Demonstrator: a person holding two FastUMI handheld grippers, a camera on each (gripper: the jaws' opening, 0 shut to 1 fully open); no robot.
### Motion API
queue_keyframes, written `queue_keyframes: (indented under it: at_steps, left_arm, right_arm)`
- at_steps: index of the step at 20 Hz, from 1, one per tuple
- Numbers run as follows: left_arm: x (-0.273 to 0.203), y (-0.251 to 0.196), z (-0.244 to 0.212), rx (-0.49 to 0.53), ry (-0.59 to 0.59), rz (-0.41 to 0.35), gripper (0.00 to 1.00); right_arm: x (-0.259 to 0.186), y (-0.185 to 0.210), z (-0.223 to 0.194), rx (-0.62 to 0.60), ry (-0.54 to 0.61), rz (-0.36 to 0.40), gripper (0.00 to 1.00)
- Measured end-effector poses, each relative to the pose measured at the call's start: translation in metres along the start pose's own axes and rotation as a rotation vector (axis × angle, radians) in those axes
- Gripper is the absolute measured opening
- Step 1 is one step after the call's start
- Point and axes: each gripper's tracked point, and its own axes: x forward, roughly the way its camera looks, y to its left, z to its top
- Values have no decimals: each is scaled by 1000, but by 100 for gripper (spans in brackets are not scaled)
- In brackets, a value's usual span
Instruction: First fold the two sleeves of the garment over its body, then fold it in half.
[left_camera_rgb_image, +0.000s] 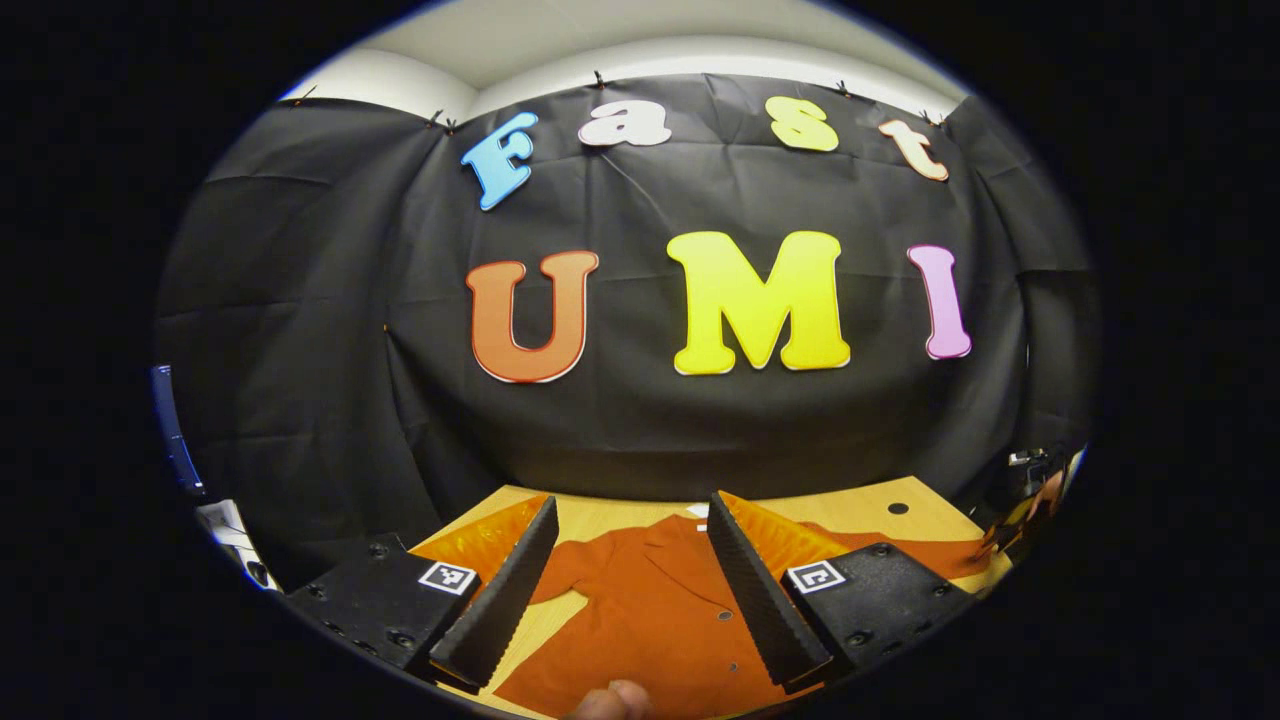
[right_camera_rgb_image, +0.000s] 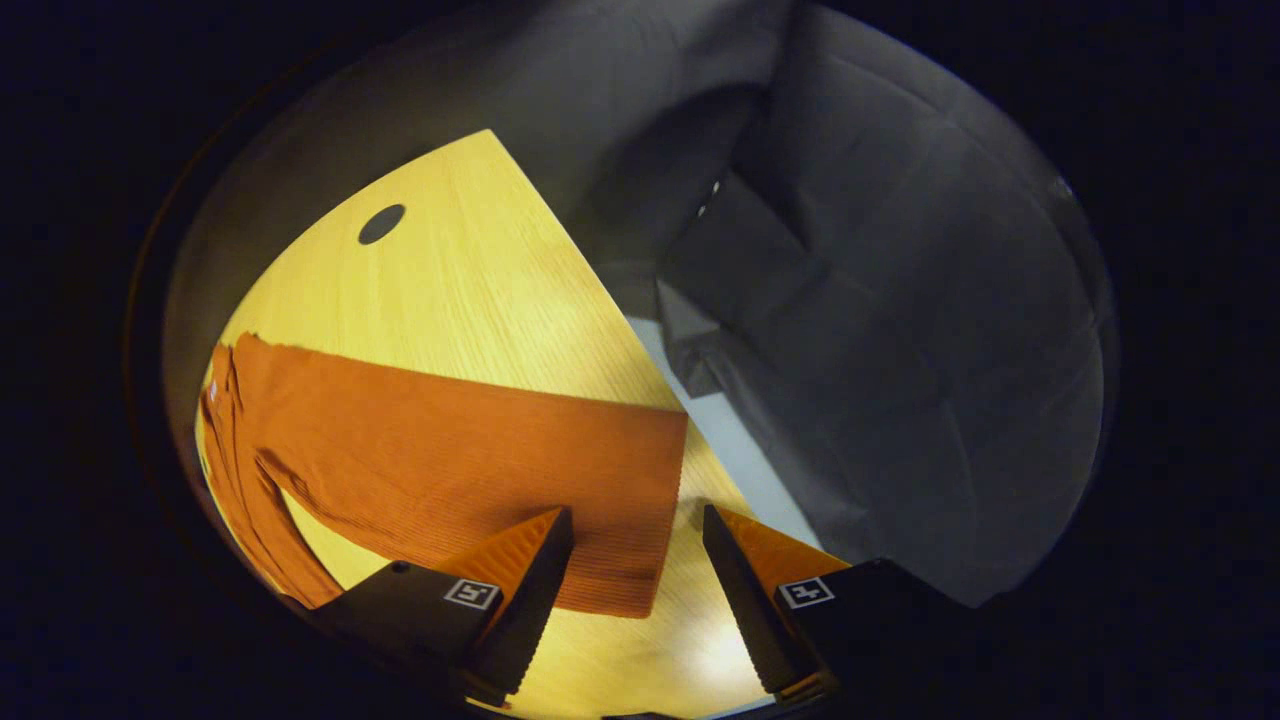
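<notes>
Left claw: the left claw (left_camera_rgb_image: 630, 590) hangs with its two fingers spread wide and nothing between them, low over the garment.
Thumb: a fingertip (left_camera_rgb_image: 610, 700) shows at the bottom edge of the left gripper view, nearer than the garment.
Garment: the orange garment (left_camera_rgb_image: 650, 610) lies flat on the counter (left_camera_rgb_image: 850, 510), front up, with its collar toward the booth wall and small buttons down its body.
Right claw: the right claw (right_camera_rgb_image: 625, 590) is released too, fingers apart, poised just above the cuff end of the sleeve.
Sleeve: one sleeve (right_camera_rgb_image: 480, 460) stretches straight out from the garment across the bare wood, its cuff edge lying between the right claw's fingers in the right gripper view; it is not folded over the body.
Other sleeve: the one on the far side of the garment is mostly hidden behind the left claw's finger, so how it lies I cannot tell.
Progress: with this sleeve out and the body at full length, both the sleeve fold and the halving fold look left to do.
Counter hole: a dark round hole (right_camera_rgb_image: 381, 223) sits beyond the sleeve.
</notes>
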Motion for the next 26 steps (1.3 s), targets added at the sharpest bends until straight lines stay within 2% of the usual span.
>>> queue_keyframes:
  at_steps: [2, 3, 5, 6, 8, 10, 13, 15, 16, 17, 21, 26]
  left_arm:
    - [2, 7, -2, -5, 3, -8, 97]
    - [4, 13, -9, 8, 15, -4, 97]
    - [9, 20, -22, 13, 53, -5, 97]
    - [11, 23, -26, 8, 68, 2, 97]
    - [14, 27, -32, -9, 89, 4, 97]
    - [17, 32, -34, -8, 93, 12, 97]
    - [23, 39, -35, -17, 91, 15, 97]
    - [27, 41, -37, -36, 96, 10, 97]
    - [28, 42, -38, -38, 97, 6, 97]
    - [30, 44, -39, -36, 91, 0, 97]
    - [36, 60, -50, -32, 100, -14, 97]
    - [38, 90, -60, -7, 81, -38, 98]
  right_arm:
    - [1, 4, -2, 11, 59, 25, 82]
    - [-1, 4, -2, 3, 82, 25, 74]
    - [3, 4, -1, 25, 128, 21, 69]
    - [2, 4, -1, 39, 145, 28, 61]
    - [1, 12, -1, 59, 157, 49, 32]
    - [0, 13, -3, 55, 160, 64, 10]
    - [-13, 16, 2, 16, 119, 37, 7]
    - [-34, 24, 13, -4, 61, 49, 9]
    - [-45, 34, 16, 9, 44, 75, 1]
    - [-56, 48, 19, 9, 34, 100, 1]
    - [-113, 124, 25, -91, -47, 211, 1]
    - [-177, 263, 0, -196, -99, 392, 0]
